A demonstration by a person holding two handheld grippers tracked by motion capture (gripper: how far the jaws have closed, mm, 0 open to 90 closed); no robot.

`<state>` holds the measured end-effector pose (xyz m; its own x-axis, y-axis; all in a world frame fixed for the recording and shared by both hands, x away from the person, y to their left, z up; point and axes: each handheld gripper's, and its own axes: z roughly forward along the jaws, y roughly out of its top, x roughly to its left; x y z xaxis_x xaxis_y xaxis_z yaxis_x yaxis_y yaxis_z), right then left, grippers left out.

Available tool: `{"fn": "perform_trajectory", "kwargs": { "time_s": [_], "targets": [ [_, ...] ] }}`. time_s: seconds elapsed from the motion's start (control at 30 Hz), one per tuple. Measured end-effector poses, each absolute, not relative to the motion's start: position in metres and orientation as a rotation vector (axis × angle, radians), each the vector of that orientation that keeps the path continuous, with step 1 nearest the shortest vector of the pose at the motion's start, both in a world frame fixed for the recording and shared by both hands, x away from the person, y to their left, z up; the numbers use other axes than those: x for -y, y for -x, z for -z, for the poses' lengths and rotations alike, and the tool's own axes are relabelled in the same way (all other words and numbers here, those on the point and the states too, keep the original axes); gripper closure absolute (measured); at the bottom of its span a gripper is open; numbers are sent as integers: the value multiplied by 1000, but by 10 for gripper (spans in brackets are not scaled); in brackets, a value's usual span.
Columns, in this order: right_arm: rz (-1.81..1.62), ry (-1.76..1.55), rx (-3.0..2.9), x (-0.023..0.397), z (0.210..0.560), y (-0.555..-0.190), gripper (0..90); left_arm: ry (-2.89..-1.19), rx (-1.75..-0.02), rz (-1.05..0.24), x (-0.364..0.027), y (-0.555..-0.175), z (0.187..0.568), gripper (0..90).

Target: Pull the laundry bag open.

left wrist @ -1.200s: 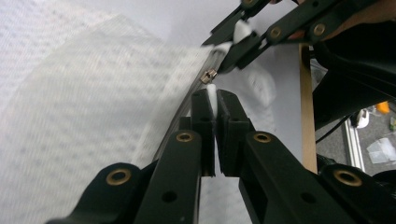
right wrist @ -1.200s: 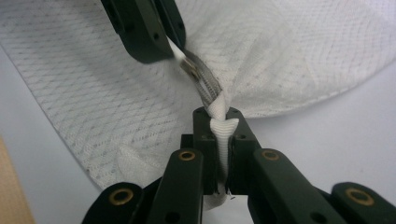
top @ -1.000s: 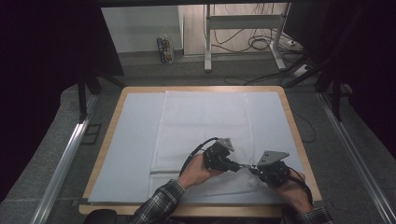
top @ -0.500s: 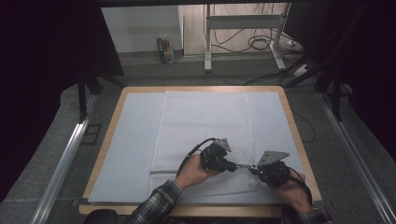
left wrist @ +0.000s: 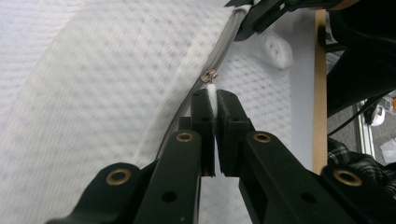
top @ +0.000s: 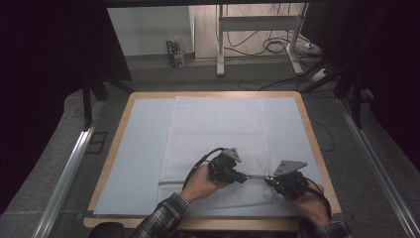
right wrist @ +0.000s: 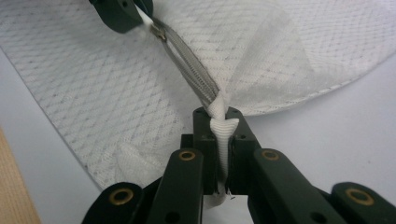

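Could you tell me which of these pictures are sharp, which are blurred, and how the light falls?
High view: dim, surroundings nearly black, the cloth brightest, no glare. Left gripper view: the near fold of cloth is blurred, while the zipper pull and the left claw stay fairly crisp. Right gripper view: evenly lit, weave and zipper sharp, right claw clear.

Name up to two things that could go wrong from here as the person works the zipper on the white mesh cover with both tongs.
1. The left tongs pinch only a thin white tab beside the zipper slider; the tab could slip out if pulled hard.
2. The right tongs clamp bunched fabric at the end of the zipper; strain between the two grips might tear the white mesh cover or jam the teeth.
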<state>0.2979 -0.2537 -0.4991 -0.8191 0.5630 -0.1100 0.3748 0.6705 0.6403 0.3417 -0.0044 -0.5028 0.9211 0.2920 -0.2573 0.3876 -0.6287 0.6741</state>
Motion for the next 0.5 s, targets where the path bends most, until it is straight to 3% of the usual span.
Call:
{"fn": "perform_trajectory", "kwargs": {
  "time_s": [0.5],
  "targets": [
    [-896, -755, -2571, 255, 498, -298, 847, -2263, -564, 147, -24, -342, 507, 875]
  ]
}}
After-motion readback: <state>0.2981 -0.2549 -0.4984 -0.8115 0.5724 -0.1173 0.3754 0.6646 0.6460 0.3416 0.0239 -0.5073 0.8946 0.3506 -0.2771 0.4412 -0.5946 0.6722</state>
